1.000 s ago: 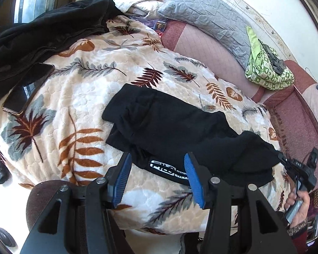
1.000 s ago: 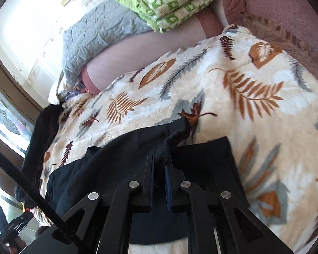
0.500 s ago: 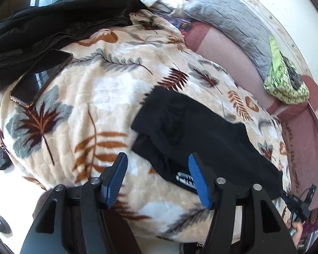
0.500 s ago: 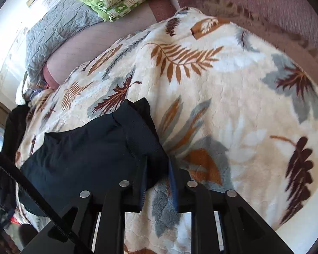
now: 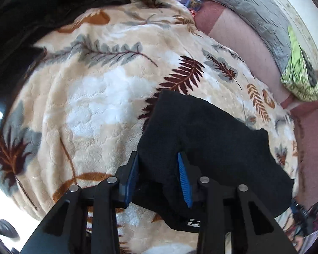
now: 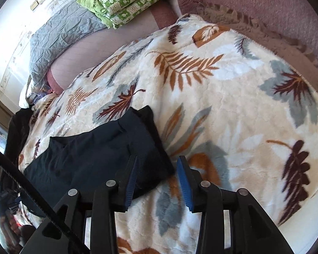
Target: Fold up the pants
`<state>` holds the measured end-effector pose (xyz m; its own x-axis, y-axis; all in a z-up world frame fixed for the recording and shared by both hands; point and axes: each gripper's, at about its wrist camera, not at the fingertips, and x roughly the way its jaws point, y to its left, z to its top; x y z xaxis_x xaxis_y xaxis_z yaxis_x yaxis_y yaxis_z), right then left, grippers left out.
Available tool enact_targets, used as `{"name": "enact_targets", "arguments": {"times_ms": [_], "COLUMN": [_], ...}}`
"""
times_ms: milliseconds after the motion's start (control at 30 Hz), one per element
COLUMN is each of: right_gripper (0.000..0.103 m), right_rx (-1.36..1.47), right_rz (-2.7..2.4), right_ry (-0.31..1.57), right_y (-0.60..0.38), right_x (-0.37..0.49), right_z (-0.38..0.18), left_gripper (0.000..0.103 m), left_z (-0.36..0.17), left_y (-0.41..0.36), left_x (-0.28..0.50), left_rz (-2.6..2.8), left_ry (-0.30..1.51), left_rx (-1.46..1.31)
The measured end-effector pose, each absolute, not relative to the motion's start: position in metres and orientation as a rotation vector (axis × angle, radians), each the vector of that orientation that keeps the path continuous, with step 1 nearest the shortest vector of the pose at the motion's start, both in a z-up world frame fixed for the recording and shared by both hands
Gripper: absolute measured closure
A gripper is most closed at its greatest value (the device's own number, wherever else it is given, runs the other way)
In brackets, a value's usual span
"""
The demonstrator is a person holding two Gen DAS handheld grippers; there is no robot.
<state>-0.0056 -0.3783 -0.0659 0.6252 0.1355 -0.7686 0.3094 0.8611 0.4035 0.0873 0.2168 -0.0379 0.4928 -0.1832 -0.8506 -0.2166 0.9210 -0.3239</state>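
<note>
Jaws of left gripper (image 5: 158, 176) closing around black pants (image 5: 212, 139); white lettering unreadable.

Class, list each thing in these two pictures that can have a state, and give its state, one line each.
Black pants: partly folded, lying on the leaf blanket.
Left gripper: jaws closing, pants fabric between them.
Right gripper: jaws opening, pants edge between them, pads not pressing.
Leaf blanket: spread over the bed.
Green quilt: folded, resting on the grey pillow.
</note>
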Motion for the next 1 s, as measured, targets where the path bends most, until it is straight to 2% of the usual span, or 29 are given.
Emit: {"name": "enact_targets", "arguments": {"times_ms": [33,133,167,200,400,500,567,667,733,800,867,1000], "right_gripper": [0.062,0.063,0.081,0.094,0.094,0.094,0.094,0.09,0.081,0.059,0.054,0.053], "right_rx": [0.548,0.504,0.489,0.488,0.524,0.512,0.531,0.541,0.529,0.526,0.529,0.427], "right_rz": [-0.097,-0.091,-0.081,-0.058,-0.046,-0.073,-0.084,-0.096,-0.105,-0.137,-0.18,-0.256], "right_ry": [0.91,0.937,0.942,0.943,0.893,0.913,0.934,0.942,0.937,0.933,0.895,0.81], "right_y": [-0.376,-0.365,-0.363,-0.361,-0.369,-0.375,-0.38,-0.382,-0.382,-0.386,-0.394,-0.389], "right_x": [-0.002,0.008,0.01,0.012,0.005,0.005,0.006,0.006,0.005,0.002,-0.007,-0.016], "right_z": [-0.069,-0.074,-0.075,-0.075,-0.059,-0.065,-0.073,-0.08,-0.079,-0.074,-0.062,-0.027], "left_gripper": [0.074,0.076,0.077,0.077,0.077,0.076,0.07,0.066,0.062,0.061,0.056,0.053], "left_z": [-0.036,-0.028,-0.024,-0.019,-0.007,-0.027,-0.046,-0.04,-0.028,-0.011,0.002,0.021], "left_y": [0.214,0.211,0.21,0.21,0.209,0.21,0.218,0.228,0.23,0.234,0.241,0.238], "left_x": [0.086,0.082,0.081,0.078,0.06,0.057,0.06,0.061,0.059,0.054,0.047,0.042], "left_rz": [0.013,-0.005,-0.017,-0.024,-0.027,0.007,0.044,0.021,0.021,0.064,0.144,0.188], "left_ry": [1.065,1.066,1.066,1.066,1.071,1.121,1.168,1.135,1.094,1.038,0.992,0.905], "left_rx": [-0.413,-0.425,-0.435,-0.448,-0.467,-0.455,-0.476,-0.524,-0.51,-0.454,-0.405,-0.358]}}
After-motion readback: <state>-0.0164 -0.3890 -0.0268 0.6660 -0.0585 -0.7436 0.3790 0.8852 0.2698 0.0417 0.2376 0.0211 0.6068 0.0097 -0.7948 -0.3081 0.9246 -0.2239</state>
